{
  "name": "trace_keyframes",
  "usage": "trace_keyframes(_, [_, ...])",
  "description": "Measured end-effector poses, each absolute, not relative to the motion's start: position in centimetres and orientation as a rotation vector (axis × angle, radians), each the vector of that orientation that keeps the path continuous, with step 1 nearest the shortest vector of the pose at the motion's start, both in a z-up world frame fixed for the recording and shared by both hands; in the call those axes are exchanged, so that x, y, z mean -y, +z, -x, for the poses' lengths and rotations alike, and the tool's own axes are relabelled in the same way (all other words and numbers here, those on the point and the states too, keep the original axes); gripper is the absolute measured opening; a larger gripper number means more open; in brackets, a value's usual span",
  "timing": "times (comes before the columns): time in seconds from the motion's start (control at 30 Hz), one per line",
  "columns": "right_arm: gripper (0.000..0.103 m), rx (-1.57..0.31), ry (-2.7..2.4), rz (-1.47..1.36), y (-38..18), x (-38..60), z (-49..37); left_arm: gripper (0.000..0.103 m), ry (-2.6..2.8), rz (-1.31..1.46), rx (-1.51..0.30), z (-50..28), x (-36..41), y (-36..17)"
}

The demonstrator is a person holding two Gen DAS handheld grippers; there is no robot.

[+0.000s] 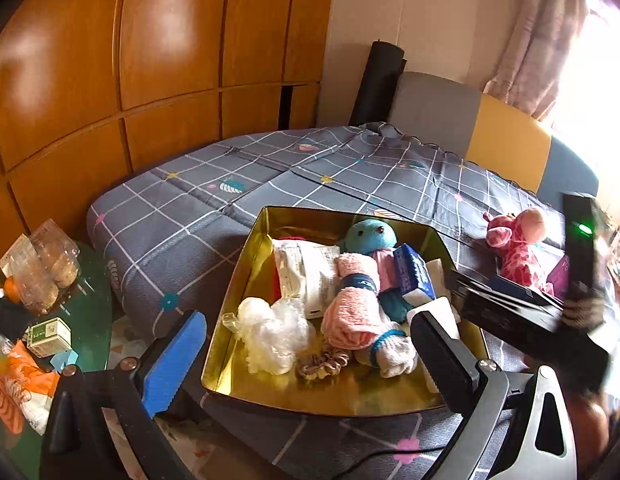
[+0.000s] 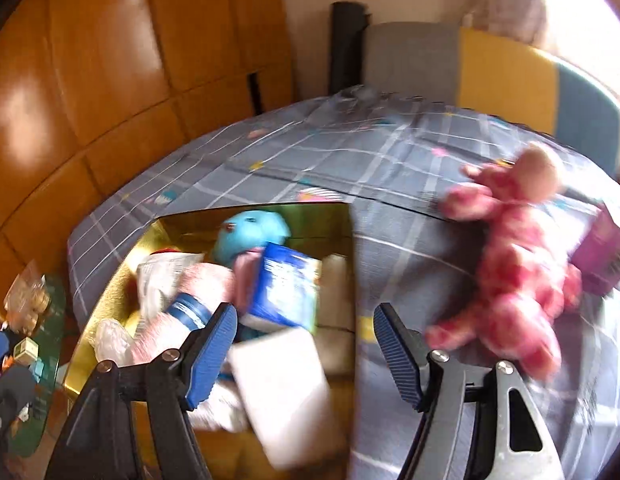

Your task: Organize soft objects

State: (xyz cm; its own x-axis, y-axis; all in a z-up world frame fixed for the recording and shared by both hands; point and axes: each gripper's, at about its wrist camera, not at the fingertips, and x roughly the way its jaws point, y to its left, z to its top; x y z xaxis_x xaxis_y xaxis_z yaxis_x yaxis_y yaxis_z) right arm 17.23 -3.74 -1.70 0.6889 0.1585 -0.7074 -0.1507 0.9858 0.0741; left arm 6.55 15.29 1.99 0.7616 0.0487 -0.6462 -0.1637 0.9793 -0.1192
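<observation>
Soft objects crowded the gold tin (image 1: pixel 246 280) on the bed while a white foam block (image 2: pixel 286 392) hung loose between the wide-open, empty right gripper (image 2: pixel 306 356), likely to tumble over the tin's rim; the left gripper (image 1: pixel 306 364) gaped empty.

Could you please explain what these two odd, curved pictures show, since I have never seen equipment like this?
There is no robot: a person carries a two-finger gripper in each hand, each with a wide-angle camera looking along its fingers. One picture comes from the left gripper, the other from the right gripper. Both stand open and grip nothing. On the bed's checked sheet sits a gold tin already holding a blue plush toy, a rolled pink towel, a blue tissue pack and a white block. A pink giraffe plush lies outside it on the sheet.
</observation>
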Motion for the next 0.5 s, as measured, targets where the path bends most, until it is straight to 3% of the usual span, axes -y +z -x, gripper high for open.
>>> trace_keyframes(0.5, [0.072,-0.703,-0.126,-0.049,-0.5,12.9,-5.6,0.103,0.062,0.070,-0.673,-3.7,-6.3,1.0])
